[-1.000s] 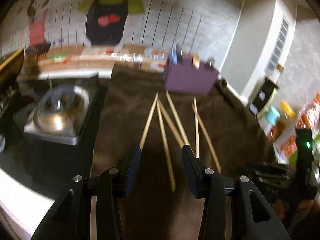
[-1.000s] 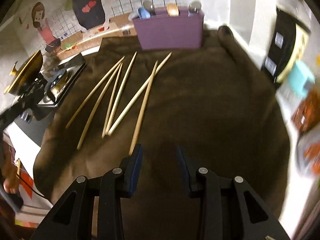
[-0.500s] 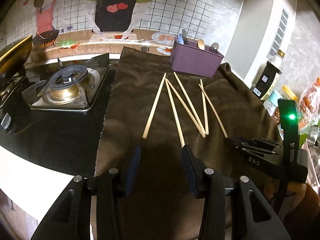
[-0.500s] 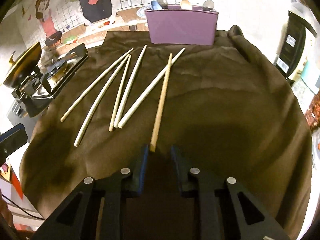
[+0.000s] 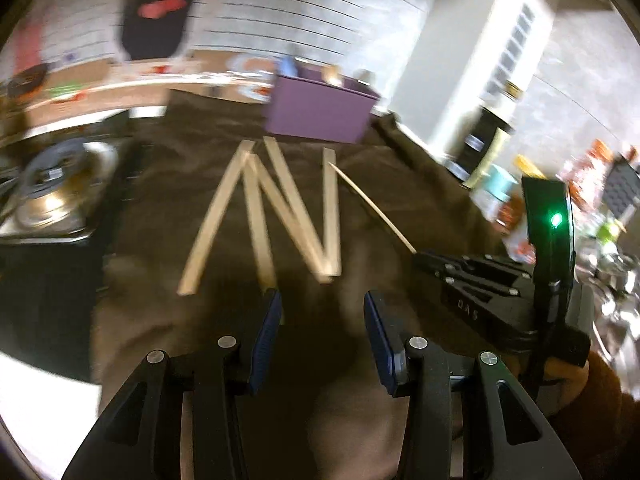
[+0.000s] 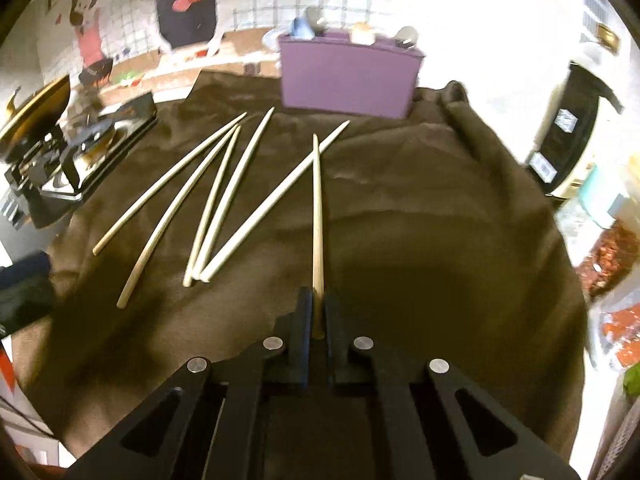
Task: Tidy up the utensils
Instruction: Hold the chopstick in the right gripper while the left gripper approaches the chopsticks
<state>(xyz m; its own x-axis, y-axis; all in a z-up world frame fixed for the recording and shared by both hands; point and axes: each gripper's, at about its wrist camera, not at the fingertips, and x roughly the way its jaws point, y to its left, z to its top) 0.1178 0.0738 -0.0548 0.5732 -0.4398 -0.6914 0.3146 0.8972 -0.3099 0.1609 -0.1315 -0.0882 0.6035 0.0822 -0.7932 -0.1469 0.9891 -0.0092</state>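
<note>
Brown cloth (image 6: 420, 248) covers the counter and carries all the work items. Nearest the right wrist camera, the right gripper (image 6: 318, 312) has its jaws pressed together on the blunt end of one wooden chopstick (image 6: 317, 216), which runs straight away from the fingers toward the far side of the cloth; its far tip lies just beside the tip of a neighbouring loose stick. Five loose chopsticks (image 6: 224, 200) lie fanned on the cloth to the left of the held one, several touching or crossing at their ends. In the left wrist view, which is motion-blurred, the left gripper (image 5: 322, 312) stands with its jaws wide apart and nothing between them, hovering over bare cloth just short of the near ends of the loose sticks. The right gripper body, with a green indicator light, appears at the right edge of that view, a sleeve visible behind it. Farther back, a purple utensil holder (image 6: 348, 76) stands upright at the far edge of the cloth, with spoon handles showing above its rim. Left of the cloth sits a gas burner (image 6: 86, 148). An illustrated tiled wall closes the background.
</note>
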